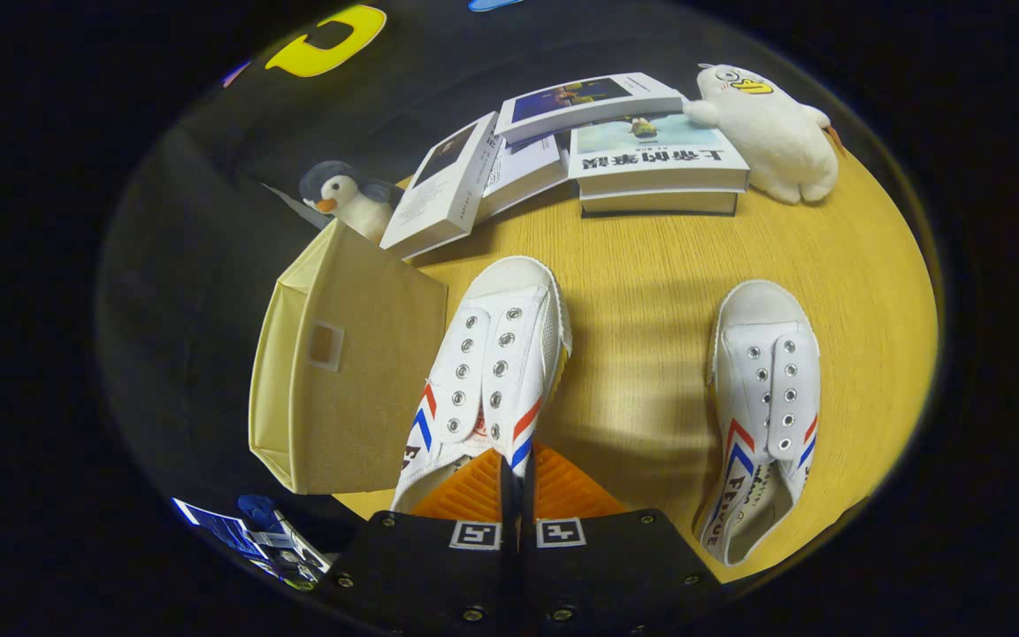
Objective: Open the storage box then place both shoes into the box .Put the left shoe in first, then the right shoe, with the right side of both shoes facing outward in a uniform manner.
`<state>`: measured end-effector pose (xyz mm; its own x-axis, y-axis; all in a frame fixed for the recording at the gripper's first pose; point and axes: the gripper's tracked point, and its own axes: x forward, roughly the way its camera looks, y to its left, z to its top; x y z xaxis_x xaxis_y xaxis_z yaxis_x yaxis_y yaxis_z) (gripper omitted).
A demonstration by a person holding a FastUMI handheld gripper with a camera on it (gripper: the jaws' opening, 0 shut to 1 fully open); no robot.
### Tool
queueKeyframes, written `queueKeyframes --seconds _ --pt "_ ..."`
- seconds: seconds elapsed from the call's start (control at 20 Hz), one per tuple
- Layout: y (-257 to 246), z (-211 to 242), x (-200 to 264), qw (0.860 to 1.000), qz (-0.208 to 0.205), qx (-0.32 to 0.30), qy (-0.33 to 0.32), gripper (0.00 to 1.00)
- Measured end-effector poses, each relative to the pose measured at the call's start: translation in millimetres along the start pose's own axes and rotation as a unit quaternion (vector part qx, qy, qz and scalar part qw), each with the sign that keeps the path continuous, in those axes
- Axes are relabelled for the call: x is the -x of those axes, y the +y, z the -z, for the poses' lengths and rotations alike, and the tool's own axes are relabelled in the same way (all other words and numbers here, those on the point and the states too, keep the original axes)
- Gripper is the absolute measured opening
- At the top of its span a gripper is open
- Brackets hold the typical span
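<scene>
The gripper (516,482) has its jaws pinching the left shoe's (483,372) heel, box (346,380) at nine o'clock. A thin hold; the shoe may slip and fall.

**Readable text in my view**

The right shoe (766,416) just ahead of my gripper (517,482) carries lettering down its side; I can make out only "F" and "UE". The top book (655,150) shows upside-down Chinese characters, too small for me to read.
</scene>
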<state>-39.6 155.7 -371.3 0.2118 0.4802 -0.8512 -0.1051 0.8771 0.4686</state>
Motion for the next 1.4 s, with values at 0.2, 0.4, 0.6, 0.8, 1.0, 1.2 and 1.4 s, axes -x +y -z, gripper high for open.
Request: queueKeyframes --seconds 0.2,0.4,0.6,0.8,1.0,1.2,1.4 --pt "19 -20 28 1.0 0.0 0.017 -0.011 0.0" --pt "39 -35 48 0.999 -0.006 0.039 -0.017 0.0" --pt "64 -48 61 0.998 -0.015 0.061 -0.017 0.0" --pt "103 -60 69 0.996 -0.043 0.081 -0.015 0.0" --pt "141 -68 62 0.992 -0.056 0.116 -0.012 0.0" --pt "173 -67 44 0.987 -0.062 0.148 0.0 0.0" --pt "198 -60 22 0.983 -0.069 0.168 0.02 0.0"
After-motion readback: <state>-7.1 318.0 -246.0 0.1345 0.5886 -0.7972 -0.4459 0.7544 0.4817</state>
